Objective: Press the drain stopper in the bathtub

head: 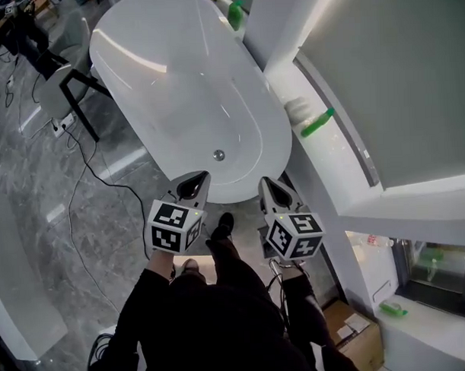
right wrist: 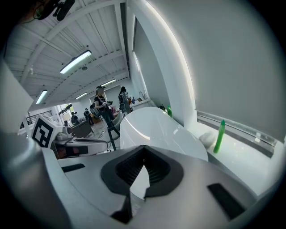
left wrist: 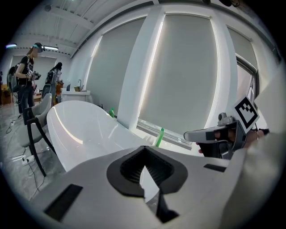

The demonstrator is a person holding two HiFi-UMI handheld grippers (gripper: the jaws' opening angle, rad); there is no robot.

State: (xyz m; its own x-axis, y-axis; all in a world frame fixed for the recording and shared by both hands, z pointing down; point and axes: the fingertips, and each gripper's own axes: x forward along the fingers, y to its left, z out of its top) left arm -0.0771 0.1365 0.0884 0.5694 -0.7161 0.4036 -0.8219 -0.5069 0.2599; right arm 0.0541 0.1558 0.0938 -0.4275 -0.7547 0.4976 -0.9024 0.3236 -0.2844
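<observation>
Your left gripper [head: 193, 180] and right gripper [head: 270, 185] are held side by side at the near end of the bathtub [head: 175, 69], jaws pointing toward the far end. Each carries its marker cube on the near side, over your black sleeves.

Left gripper: its own view shows the dark pads meeting at the tips with only a thin sliver of light lower down. Nothing is clamped between them. Right gripper: same finding, jaws drawn together and empty.

The drain stopper [head: 218, 155] is a small round metal disc on the white tub floor, close to the near end of the basin. It lies just beyond both gripper tips, between their two lines, a little nearer the left one. Neither gripper touches it; both hang over the tub's near rim, apart from the disc.

Other items noted:
- A green bottle [head: 318, 125] lies on the white sill to the right of the tub.
- A second green bottle [head: 236, 15] stands at the far right.
- A chair [head: 65, 84] with dark legs stands on the grey floor to the left of the tub.
</observation>
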